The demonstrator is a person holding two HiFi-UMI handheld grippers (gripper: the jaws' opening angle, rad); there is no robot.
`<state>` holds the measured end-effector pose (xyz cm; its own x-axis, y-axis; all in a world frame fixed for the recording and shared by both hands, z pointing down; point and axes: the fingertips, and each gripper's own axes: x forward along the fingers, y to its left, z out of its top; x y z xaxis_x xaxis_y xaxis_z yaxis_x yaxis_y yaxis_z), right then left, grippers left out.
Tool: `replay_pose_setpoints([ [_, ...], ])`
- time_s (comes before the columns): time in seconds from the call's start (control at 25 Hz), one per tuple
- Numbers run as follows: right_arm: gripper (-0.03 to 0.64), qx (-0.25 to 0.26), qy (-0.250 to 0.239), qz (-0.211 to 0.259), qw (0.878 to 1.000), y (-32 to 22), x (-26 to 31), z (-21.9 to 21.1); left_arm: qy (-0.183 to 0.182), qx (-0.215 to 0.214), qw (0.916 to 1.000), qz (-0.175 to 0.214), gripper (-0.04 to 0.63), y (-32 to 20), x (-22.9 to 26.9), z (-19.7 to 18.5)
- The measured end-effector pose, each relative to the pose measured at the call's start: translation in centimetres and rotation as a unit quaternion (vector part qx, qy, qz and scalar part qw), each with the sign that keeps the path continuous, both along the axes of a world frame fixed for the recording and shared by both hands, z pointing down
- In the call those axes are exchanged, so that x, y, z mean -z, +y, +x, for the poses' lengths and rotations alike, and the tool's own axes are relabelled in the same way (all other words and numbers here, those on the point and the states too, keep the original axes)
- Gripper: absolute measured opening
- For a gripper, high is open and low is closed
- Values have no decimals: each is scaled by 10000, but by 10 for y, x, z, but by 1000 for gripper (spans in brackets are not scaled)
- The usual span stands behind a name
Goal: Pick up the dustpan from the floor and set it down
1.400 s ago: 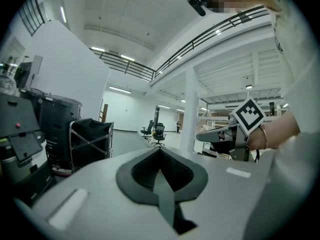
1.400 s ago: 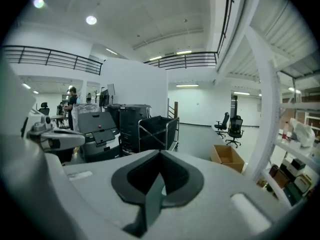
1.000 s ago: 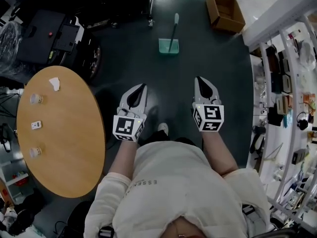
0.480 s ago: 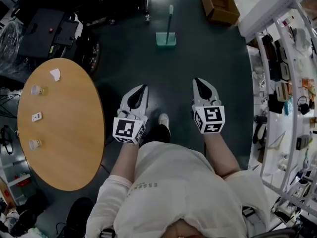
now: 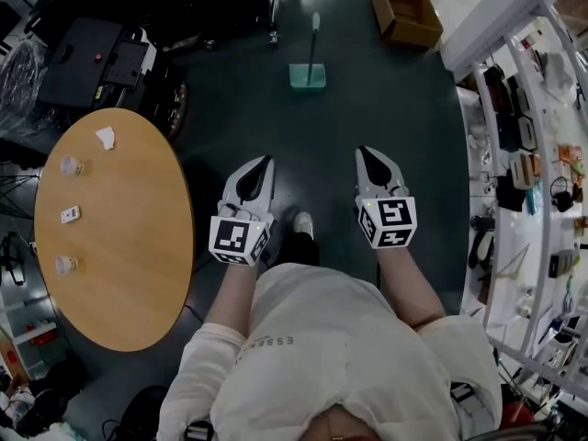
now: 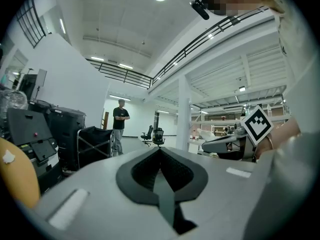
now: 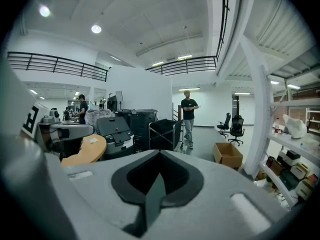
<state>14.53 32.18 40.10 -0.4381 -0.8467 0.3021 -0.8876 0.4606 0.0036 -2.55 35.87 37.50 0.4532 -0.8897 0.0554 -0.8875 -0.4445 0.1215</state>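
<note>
The dustpan point(image 5: 309, 73) is a pale green pan with a long upright handle, standing on the dark floor far ahead of me in the head view. My left gripper point(image 5: 266, 162) and my right gripper point(image 5: 362, 152) are held side by side at waist height, well short of it, both pointing toward it. Both are shut with nothing between the jaws. In the left gripper view the left gripper point(image 6: 160, 150) has its pads meeting at the tip. The right gripper point(image 7: 160, 153) looks the same in the right gripper view. Neither gripper view has the dustpan in sight.
A round wooden table point(image 5: 147, 274) with small items stands at my left. Black equipment carts point(image 5: 92, 67) lie at the far left, a cardboard box point(image 5: 406, 12) at the far right, and white shelving point(image 5: 533, 182) along the right. A person point(image 7: 189, 118) stands far off.
The whole floor scene has slid slightly up in the head view as I stepped back or shifted; the dustpan now sits a little farther up. Both grippers keep their pose and stay shut.
</note>
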Motion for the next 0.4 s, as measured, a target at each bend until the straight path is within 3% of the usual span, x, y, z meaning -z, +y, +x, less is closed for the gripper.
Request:
replay_pose_setpoints([
  [0.4, -8, 75, 12, -31, 10000, -22, 3, 1, 34, -28, 10000, 15, 17, -27, 5, 6],
])
